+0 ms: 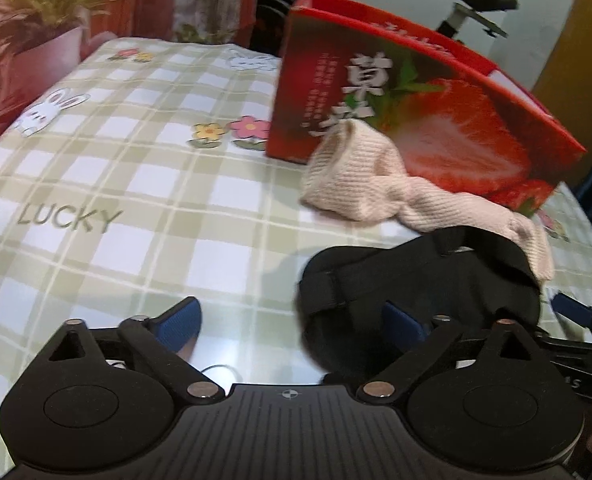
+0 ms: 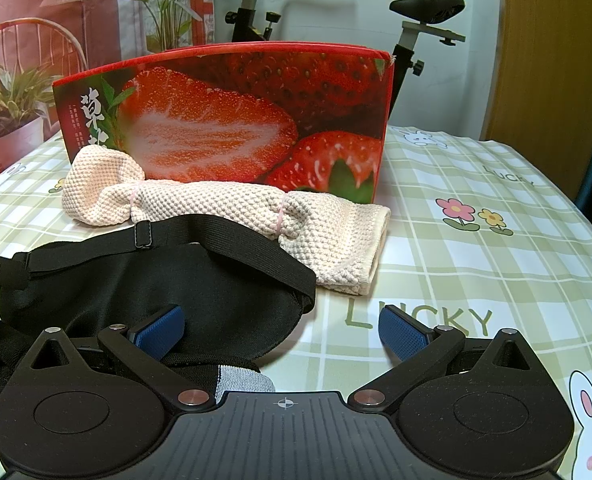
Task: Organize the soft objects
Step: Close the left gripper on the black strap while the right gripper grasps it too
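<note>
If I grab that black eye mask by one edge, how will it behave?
The black eye mask looks like thin fabric, so it will probably droop. Its elastic strap lies loose and may dangle or snag the knitted cream cloth behind it.

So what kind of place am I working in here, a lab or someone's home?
Most likely a home, not a lab. An exercise bike stands behind the table, the table wears a checked tablecloth printed with bunnies and flowers, and a strawberry gift box sits on it.
</note>
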Available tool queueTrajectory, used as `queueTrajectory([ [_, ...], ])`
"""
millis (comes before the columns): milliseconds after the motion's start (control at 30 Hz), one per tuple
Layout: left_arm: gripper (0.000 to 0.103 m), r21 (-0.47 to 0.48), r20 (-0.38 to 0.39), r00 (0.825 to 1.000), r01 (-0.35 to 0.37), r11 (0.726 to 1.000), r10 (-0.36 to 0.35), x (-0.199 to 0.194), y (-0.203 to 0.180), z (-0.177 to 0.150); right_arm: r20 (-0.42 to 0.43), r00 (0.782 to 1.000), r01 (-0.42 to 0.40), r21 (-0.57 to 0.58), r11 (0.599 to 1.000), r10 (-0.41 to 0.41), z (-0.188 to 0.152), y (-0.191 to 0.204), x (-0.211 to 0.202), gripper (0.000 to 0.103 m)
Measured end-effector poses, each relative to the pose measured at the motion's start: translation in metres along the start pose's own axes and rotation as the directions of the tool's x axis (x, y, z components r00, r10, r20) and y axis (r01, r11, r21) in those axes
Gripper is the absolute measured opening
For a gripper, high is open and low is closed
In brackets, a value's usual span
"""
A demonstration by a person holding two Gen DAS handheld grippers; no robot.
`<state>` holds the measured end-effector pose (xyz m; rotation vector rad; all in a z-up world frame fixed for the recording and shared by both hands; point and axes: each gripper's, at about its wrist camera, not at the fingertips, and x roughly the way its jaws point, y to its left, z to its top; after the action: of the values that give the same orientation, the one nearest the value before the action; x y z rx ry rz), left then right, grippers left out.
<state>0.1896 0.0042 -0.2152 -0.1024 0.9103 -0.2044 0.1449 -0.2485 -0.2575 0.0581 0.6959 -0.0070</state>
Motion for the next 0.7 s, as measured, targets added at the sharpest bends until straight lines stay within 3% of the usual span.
queueTrajectory([
  [133,0.076,0.036,-0.009,0.997,0.08,0.996,-0.08,0.005,-0.014,0.005,0.001,1.0,-0.001,0.001,1.0,0.001,0.0,0.0,0.0,0.103],
  [167,0.065,0.04,-0.009,0.995,0.096,0.995,-0.096,0.007,-0.016,0.005,0.001,1.0,-0.003,0.002,1.0,0.003,0.0,-0.001,0.0,0.103],
  [200,0.055,0.048,-0.003,0.996,0.094,0.994,-0.094,0.008,-0.017,0.005,0.001,1.0,-0.005,0.002,1.0,0.005,0.0,-0.001,0.0,0.103],
  [267,0.051,0.061,0.017,0.997,0.08,0.995,-0.081,0.009,-0.018,0.002,0.001,1.0,-0.009,0.005,1.0,0.009,0.0,-0.002,-0.001,0.103],
  [700,0.051,0.062,0.059,0.991,0.116,0.991,-0.119,0.008,-0.009,-0.005,-0.03,0.999,-0.035,0.016,0.999,0.036,0.006,-0.004,0.0,0.103],
])
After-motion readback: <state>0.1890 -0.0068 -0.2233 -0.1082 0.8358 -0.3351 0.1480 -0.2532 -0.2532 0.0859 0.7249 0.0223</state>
